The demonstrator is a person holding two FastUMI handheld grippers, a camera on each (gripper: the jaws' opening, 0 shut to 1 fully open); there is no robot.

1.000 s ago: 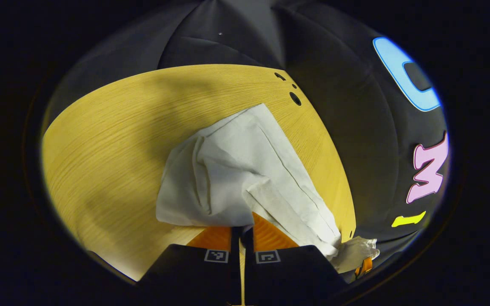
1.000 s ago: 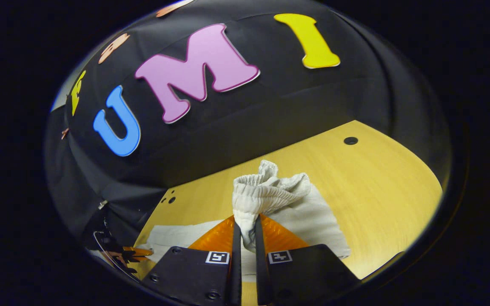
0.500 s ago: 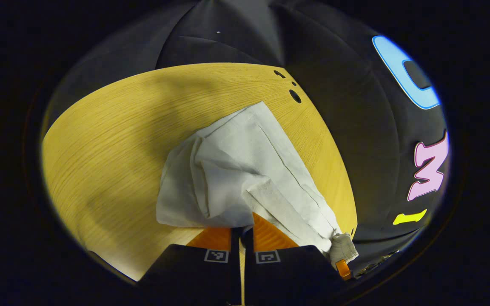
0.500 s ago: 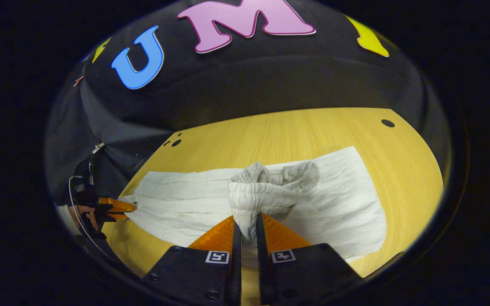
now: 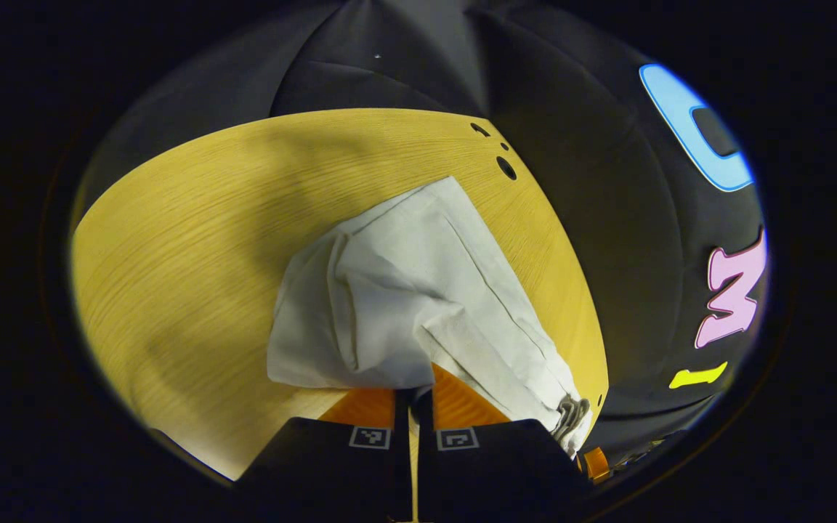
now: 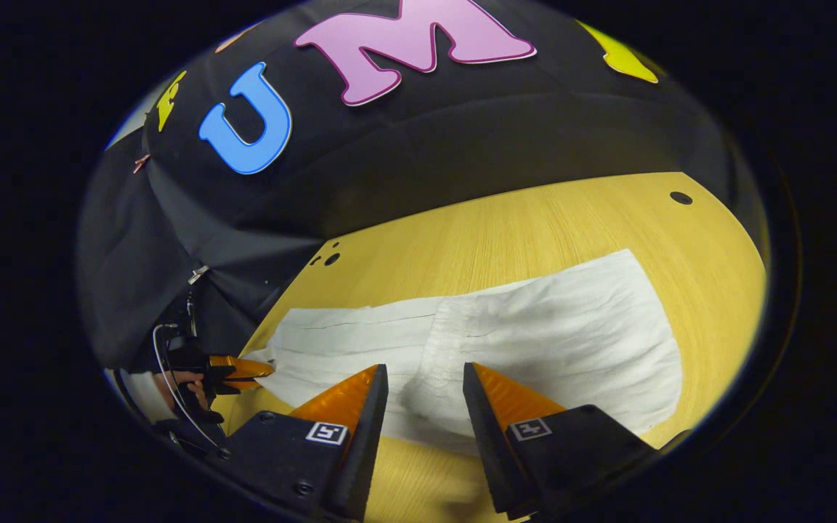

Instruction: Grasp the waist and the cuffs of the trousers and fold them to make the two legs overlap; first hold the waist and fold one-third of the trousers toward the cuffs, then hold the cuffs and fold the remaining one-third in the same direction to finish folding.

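Note:
White trousers (image 6: 535,341) lie flat on the wooden table (image 6: 535,218), the waist part folded over the legs. My right gripper (image 6: 426,378) hovers open just above the folded waist part, with nothing between its fingers. In the left gripper view the trousers (image 5: 404,290) stretch away from me, with a raised fold on their left side. My left gripper (image 5: 413,388) is shut on the cuff end at the table's near edge. The left gripper (image 6: 244,369) also appears at the far left of the right gripper view, pinching the cuffs, with a hand behind it.
Small dark holes mark the table (image 5: 193,240) near its corners (image 5: 506,168) (image 6: 680,197) (image 6: 331,258). The black booth wall stands close behind the table's far edge. Bare wood lies to the left of the trousers in the left gripper view.
My right gripper has carried the bunched waistband down onto the legs, opened and let it go; the waist part now lies flat. The left gripper has kept still, shut on the cuffs.

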